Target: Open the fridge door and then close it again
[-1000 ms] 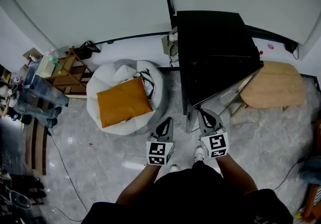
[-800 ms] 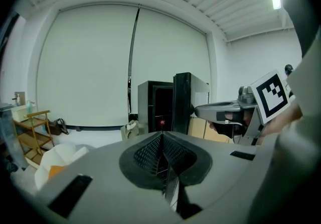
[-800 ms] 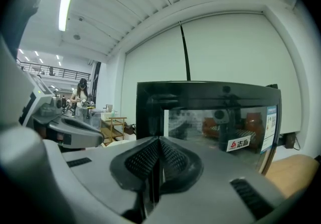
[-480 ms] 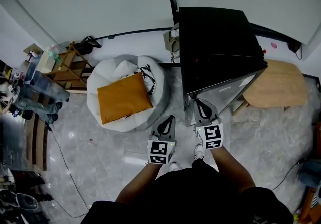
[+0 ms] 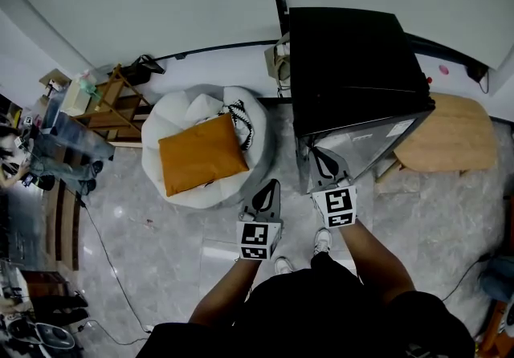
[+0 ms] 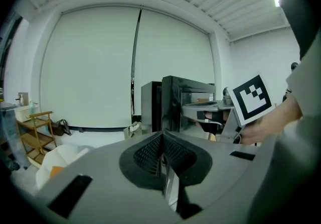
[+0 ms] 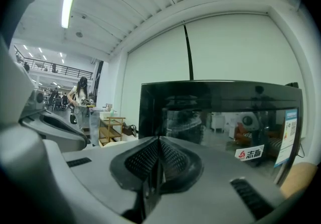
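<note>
The black fridge point(image 5: 349, 59) stands against the back wall, and its glossy door point(image 5: 361, 148) faces me, lying close against the body. I cannot tell whether a gap remains. My right gripper point(image 5: 321, 157) is shut and empty, its tip at the door's face near the left edge. In the right gripper view the door point(image 7: 220, 117) fills the frame just beyond the shut right gripper point(image 7: 159, 140). My left gripper point(image 5: 269, 188) hangs shut and empty to the left of the fridge, touching nothing. From the left gripper point(image 6: 163, 140) I see the fridge point(image 6: 170, 102) and the right gripper point(image 6: 220, 117).
A white beanbag point(image 5: 241, 120) with an orange cushion point(image 5: 201, 157) sits left of the fridge. A round wooden table point(image 5: 450, 136) stands to its right. A wooden shelf point(image 5: 108, 107) and a standing person point(image 5: 64, 156) are at far left. A cable point(image 5: 96, 244) runs across the marble floor.
The door has swung from an open angle towards the fridge body. My right gripper has moved forward with it. The left gripper has stayed put.
</note>
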`<state>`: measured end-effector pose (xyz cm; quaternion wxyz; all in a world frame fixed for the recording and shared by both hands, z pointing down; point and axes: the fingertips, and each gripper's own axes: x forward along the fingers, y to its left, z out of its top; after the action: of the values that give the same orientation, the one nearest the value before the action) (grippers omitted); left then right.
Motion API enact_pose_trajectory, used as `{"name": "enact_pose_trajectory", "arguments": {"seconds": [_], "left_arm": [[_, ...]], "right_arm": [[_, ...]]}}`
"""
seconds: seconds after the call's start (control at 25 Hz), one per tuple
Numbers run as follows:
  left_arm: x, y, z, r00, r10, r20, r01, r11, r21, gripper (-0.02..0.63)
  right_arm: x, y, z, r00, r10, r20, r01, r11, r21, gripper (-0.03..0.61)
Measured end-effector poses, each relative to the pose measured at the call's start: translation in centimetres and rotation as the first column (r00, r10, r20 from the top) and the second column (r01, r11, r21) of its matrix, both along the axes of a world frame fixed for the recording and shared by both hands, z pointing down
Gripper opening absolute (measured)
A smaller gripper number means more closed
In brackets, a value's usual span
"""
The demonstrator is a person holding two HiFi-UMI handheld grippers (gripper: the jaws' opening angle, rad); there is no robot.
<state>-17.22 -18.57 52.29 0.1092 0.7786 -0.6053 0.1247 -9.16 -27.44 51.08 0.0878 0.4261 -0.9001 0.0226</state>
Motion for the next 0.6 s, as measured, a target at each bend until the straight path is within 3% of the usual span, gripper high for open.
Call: {"name": "enact_pose_trajectory", "arguments": {"seconds": [0.6], "left_arm": [[-1.3, -1.3, 0.0, 1.0, -0.03, 0.006, 0.03, 1.0, -0.004, 0.023]], "right_arm": [[-1.3, -3.8, 0.3, 1.0, 0.003, 0.007, -0.003, 1.0, -0.022, 0.021]]}}
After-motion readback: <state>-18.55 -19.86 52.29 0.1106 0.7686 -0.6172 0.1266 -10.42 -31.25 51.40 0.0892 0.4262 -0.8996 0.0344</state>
